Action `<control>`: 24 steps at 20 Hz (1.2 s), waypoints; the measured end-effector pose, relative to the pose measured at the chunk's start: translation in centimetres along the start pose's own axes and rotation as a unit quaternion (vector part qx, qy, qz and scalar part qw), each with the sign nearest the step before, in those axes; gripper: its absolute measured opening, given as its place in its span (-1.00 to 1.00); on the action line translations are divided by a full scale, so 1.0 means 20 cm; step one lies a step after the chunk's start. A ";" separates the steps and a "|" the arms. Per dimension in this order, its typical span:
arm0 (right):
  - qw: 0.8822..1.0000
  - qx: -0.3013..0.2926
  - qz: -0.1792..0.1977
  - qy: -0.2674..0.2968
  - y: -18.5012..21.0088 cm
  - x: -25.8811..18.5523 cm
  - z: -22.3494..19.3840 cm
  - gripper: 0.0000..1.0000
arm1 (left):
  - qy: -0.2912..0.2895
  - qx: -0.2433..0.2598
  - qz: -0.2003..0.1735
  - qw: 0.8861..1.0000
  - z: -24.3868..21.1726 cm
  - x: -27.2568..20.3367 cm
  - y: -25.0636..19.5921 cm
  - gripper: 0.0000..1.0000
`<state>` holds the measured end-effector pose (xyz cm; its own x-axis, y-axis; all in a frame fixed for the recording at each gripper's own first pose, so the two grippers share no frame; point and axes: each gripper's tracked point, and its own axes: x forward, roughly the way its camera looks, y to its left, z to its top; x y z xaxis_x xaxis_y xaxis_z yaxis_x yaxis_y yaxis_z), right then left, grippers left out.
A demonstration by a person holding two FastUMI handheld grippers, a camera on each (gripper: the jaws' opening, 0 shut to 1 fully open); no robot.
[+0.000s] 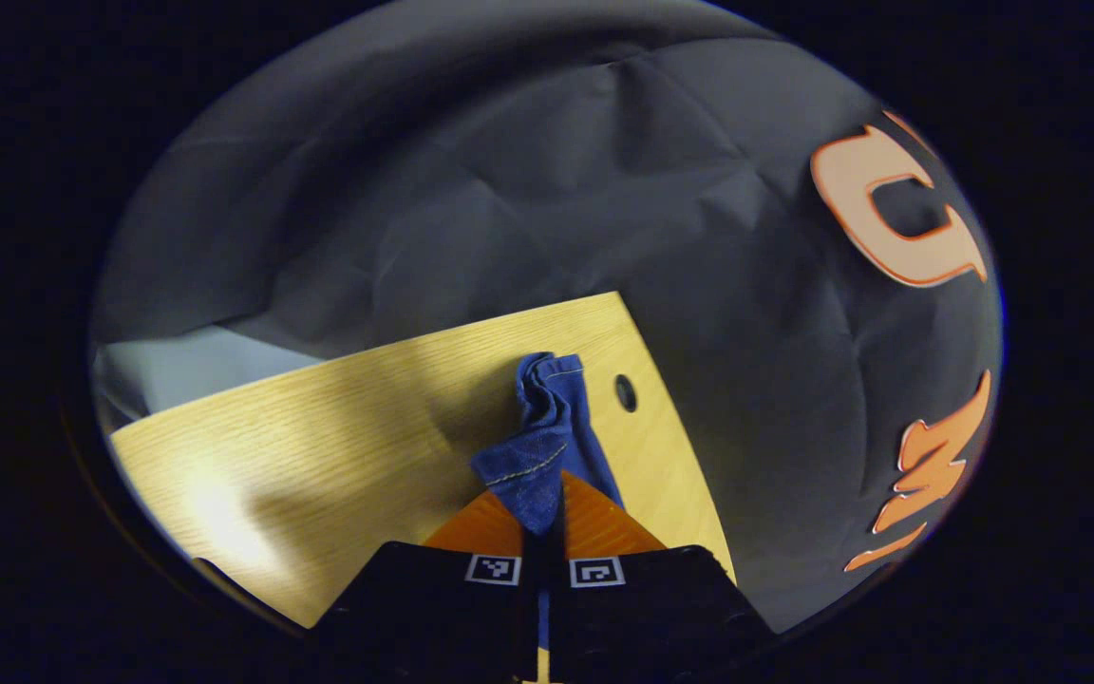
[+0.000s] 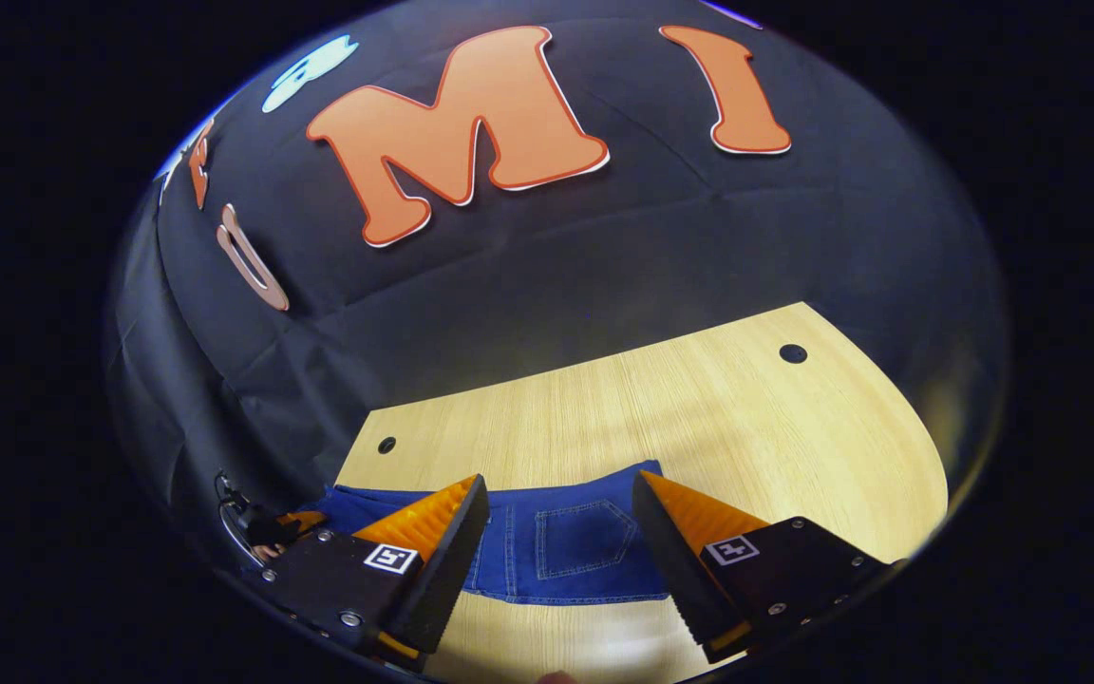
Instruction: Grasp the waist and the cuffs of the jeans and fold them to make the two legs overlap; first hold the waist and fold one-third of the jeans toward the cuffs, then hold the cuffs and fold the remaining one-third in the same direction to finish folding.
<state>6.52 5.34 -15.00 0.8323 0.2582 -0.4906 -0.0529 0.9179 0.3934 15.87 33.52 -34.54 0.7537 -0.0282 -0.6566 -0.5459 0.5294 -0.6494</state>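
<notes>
The left hand-held gripper (image 1: 541, 532) pinches a jeans (image 2: 556, 541) cuff while the right hand-held gripper (image 2: 561, 532) hovers wide over the waist near the table (image 2: 699, 418) edge, folding apparently barely begun.

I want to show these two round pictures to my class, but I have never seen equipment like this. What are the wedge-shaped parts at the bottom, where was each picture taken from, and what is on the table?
No robot is here: a person holds a pair of two-finger tongs in each hand, and a small wide-angle camera rides on each pair, looking forward along its fingers. That is why the pictures look round and bent.

In the left gripper view, the left tongs are shut on a bunched fold of the blue jeans, lifted above the wooden table.

In the right gripper view, the right tongs stand open over the jeans, which lie flat there with a back pocket facing up. The other tongs show at the far left edge.

The dark cloth behind is the booth's wall.
</notes>
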 end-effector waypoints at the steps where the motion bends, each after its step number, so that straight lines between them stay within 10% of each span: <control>1: 1.000 0.001 0.002 -0.002 -0.01 -0.01 0.01 0.89 | -0.005 0.015 -0.010 1.000 0.01 -0.03 -0.08 -0.91; 11: 0.999 0.002 0.032 -0.025 -0.10 -0.05 0.13 0.89 | -0.031 0.156 -0.122 0.980 -0.20 -0.46 -0.88 -0.91; 24: 0.995 -0.049 0.013 -0.087 -0.29 -0.19 0.29 0.92 | 0.026 0.345 -0.221 0.912 -1.00 -0.60 -1.67 -0.91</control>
<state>6.93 -2.60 -10.92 0.9121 0.2339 -0.3368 -0.1221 0.9390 0.3215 17.81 -0.68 -12.69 0.8164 -0.3987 -0.4179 0.1804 0.8634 -0.4712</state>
